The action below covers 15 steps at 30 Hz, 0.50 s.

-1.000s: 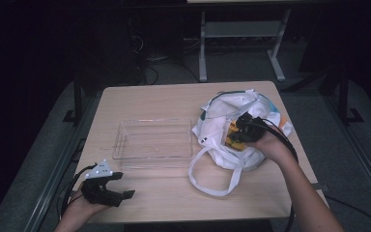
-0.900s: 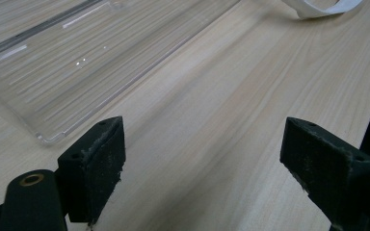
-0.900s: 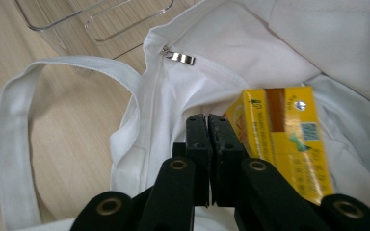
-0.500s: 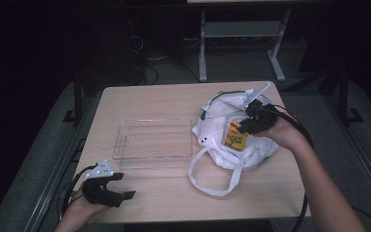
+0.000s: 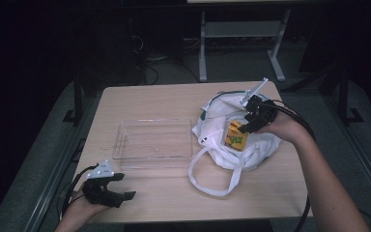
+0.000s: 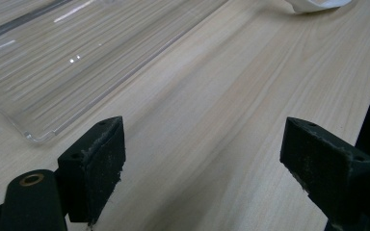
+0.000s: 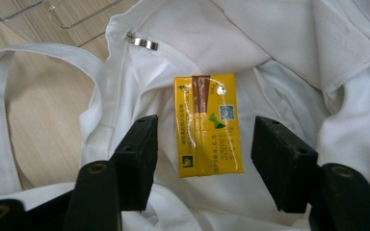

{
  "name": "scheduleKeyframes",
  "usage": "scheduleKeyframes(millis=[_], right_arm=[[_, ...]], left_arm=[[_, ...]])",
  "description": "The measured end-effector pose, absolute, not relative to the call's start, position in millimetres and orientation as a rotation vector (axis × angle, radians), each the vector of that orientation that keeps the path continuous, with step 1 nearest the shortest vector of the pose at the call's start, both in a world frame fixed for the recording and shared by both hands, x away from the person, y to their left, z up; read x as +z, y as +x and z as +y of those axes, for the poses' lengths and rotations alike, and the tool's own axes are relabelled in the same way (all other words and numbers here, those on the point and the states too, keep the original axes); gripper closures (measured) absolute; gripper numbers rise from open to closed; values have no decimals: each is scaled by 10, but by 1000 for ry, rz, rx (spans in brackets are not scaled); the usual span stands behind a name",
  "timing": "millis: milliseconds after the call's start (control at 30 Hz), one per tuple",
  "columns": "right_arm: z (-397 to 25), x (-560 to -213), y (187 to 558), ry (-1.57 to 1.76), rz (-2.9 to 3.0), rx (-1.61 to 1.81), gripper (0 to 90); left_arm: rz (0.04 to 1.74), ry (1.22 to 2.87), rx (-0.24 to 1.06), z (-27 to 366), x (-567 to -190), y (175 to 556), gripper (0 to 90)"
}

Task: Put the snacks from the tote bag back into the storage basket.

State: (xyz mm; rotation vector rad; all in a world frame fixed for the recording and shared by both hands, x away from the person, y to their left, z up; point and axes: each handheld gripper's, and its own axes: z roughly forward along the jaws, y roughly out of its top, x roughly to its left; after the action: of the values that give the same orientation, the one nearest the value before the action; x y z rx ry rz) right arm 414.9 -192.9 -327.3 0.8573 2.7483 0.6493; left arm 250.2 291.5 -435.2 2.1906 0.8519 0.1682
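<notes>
Right tool (image 7: pixel 202 159) hovers agape over yellow carton (image 7: pixel 208 126) — carton between its jaws.

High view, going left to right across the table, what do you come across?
Left claw → clear plastic tray → white cloth bag → yellow carton in the bag's mouth → right claw held open over the carton.

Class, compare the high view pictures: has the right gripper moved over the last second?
Yes. Judged against the clear tray, which has stayed put, the right gripper has drawn back from the yellow carton toward the table's far right corner.
</notes>
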Motion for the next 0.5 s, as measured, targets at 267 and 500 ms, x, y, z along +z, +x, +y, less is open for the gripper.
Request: scheduleKeyframes(millis=[267,500], right_arm=[[-1863,-3282,4242,839,2771,585,363],[-1791,-3339,4318,818,2802,528,347]], left_arm=[[842,2207,160,2908,-4361,2501,156],[845,2208,153,2914,-4366,2496,156]])
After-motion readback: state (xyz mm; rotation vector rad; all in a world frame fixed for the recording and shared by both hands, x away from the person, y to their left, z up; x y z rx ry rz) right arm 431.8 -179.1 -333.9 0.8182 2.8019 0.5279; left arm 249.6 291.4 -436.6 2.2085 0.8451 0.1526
